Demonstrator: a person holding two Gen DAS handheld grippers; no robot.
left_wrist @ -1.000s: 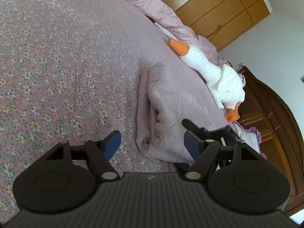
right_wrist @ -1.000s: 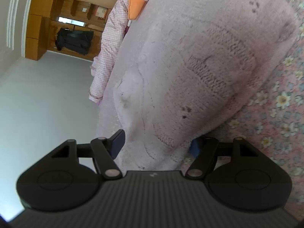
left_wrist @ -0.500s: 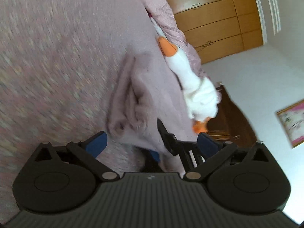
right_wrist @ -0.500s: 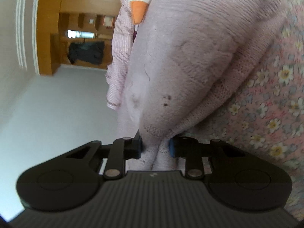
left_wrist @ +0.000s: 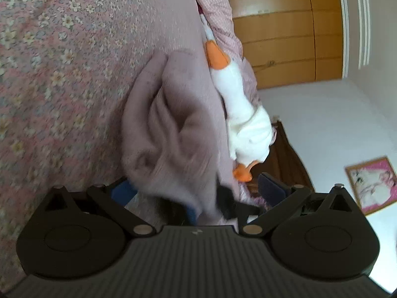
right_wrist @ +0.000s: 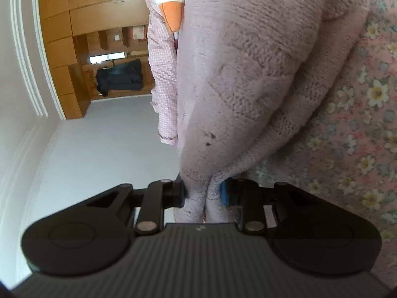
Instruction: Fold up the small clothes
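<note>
On the bed (left_wrist: 62,74) | sweater (right_wrist: 248,74) edge clamped in right tool (right_wrist: 202,195) | left tool (left_wrist: 198,191) spread apart | step: fold lift | next: edge to be carried over, laid flat

The left wrist camera sits close above the flowery bed (left_wrist: 62,74), rolled sideways, looking along its jaws toward the wardrobe (left_wrist: 285,37) at 1 o'clock; the right wrist camera sits very near the pink sweater (right_wrist: 248,74), wardrobe (right_wrist: 99,24) at 10 o'clock; both see the sweater (left_wrist: 173,124), the toy goose (left_wrist: 243,114) and the bed (right_wrist: 359,136).
</note>
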